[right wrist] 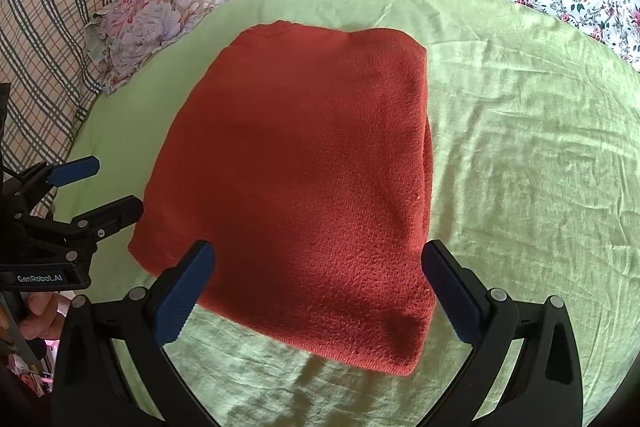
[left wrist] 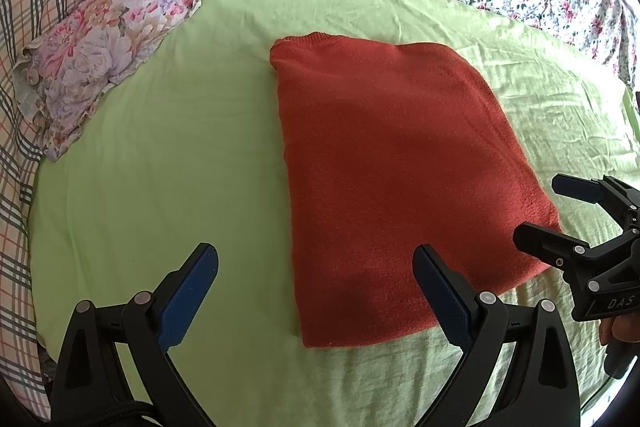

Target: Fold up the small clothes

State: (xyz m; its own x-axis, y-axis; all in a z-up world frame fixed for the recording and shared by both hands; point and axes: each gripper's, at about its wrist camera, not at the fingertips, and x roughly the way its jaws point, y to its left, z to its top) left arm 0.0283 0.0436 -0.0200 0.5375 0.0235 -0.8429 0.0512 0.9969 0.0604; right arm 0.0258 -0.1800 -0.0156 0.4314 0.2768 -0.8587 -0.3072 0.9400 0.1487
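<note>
Since the red sweater (right wrist: 296,179) already lies as a neat folded rectangle on the green sheet (right wrist: 520,155), just ahead of both sets of jaws, the folding looks nearly finished. Left gripper (left wrist: 316,291) and right gripper (right wrist: 320,291) both hang released, empty.

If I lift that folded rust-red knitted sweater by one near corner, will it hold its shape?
Probably not: the rust-red knitted sweater looks soft and layered, so it would likely droop and unfold. Its fuzzy knit should grip the pads rather than slip. Both the left gripper and right gripper are open.
</note>
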